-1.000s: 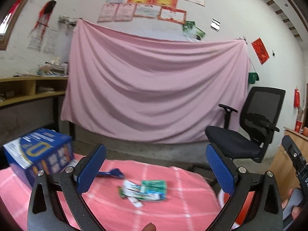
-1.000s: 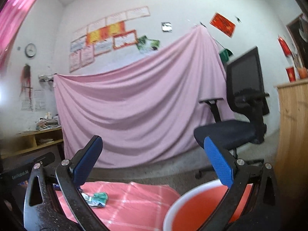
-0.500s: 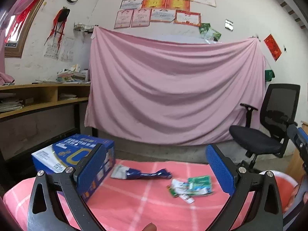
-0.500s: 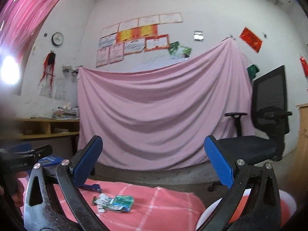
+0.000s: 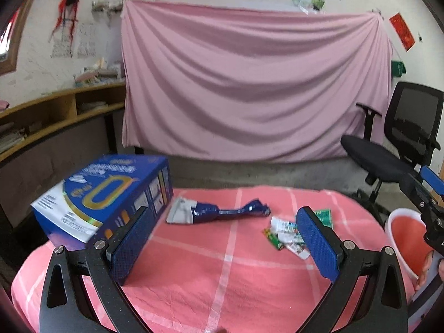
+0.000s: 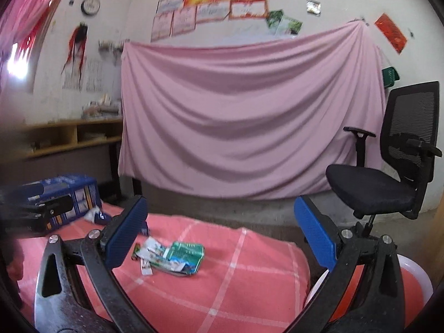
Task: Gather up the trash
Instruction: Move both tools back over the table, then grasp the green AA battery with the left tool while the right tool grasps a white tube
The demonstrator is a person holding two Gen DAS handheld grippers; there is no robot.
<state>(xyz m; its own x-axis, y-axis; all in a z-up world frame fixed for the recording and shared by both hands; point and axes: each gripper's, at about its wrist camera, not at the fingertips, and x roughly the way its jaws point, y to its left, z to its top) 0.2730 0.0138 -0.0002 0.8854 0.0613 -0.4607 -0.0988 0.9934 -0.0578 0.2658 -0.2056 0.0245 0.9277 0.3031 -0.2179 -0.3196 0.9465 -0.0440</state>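
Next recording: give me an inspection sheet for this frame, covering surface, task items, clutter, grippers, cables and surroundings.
Surface: pink checked cloth covers the table, wrinkled.
Task items: twisted blue wrapper lies mid-table; small pile of green and white wrappers to its right; red bin with a white rim stands off the table's right edge.
Clutter: blue box at the table's left corner.
Grippers: left gripper open and empty above the cloth; right gripper open and empty.
Cables: nothing seen.
Surroundings: pink sheet hung on the wall, black office chair, wooden shelves, wall clock.
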